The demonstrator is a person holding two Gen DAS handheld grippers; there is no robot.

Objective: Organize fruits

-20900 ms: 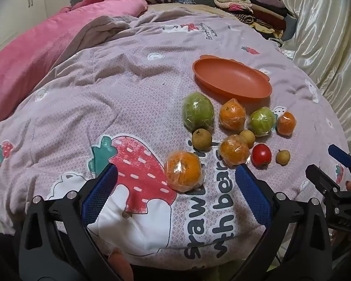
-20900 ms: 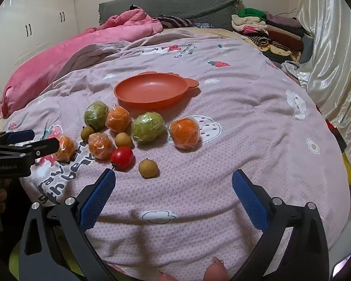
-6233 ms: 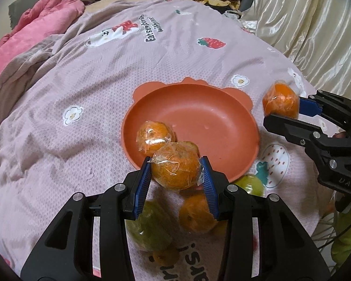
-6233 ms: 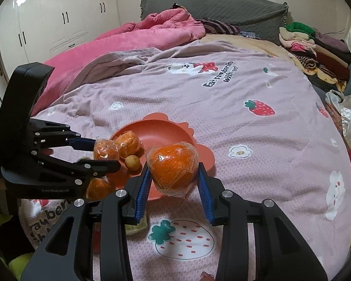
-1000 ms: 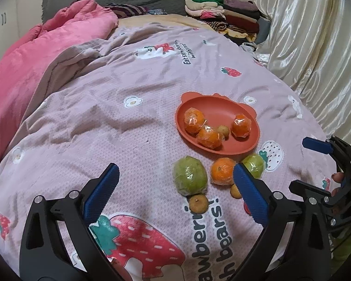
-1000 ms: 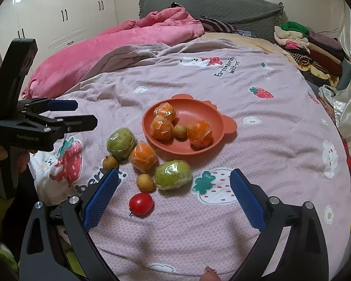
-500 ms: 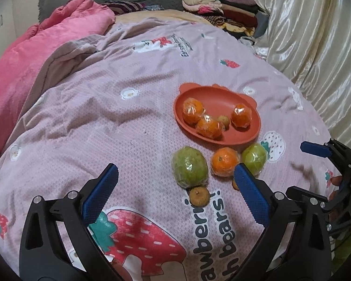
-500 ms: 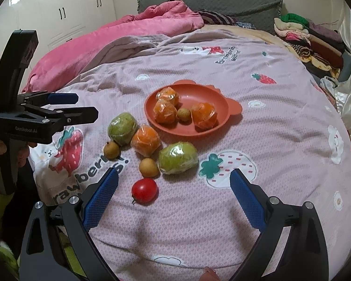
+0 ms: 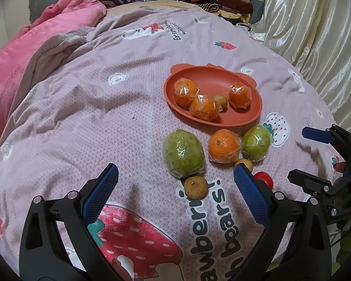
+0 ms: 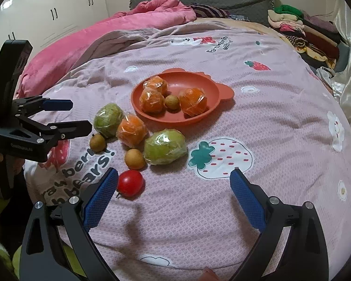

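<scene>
An orange plate [image 9: 234, 75] [image 10: 199, 79] lies on the bedspread and holds three wrapped oranges and one small brown fruit [image 10: 172, 101]. In front of it lie a wrapped orange [image 9: 224, 145] [image 10: 131, 130], two wrapped green fruits [image 9: 183, 156] [image 9: 256, 142], two small brown fruits [image 9: 195, 187] [image 10: 134, 158] and a red tomato [image 10: 130, 183]. My left gripper [image 9: 174, 190] is open and empty, close above the nearest brown fruit. My right gripper [image 10: 174, 190] is open and empty, with the tomato by its left finger.
A pink quilt [image 10: 119, 28] is heaped at the back left. Folded clothes [image 10: 301, 28] are stacked at the back right, beside a satin curtain [image 9: 316, 23]. White wardrobe doors [image 10: 46, 14] stand to the left. The bedspread [image 10: 280, 121] right of the plate is bare.
Both grippers have come lower and nearer to the fruit on the bedspread, which now looks larger. They stay open and empty. No fruit has moved in the last second.
</scene>
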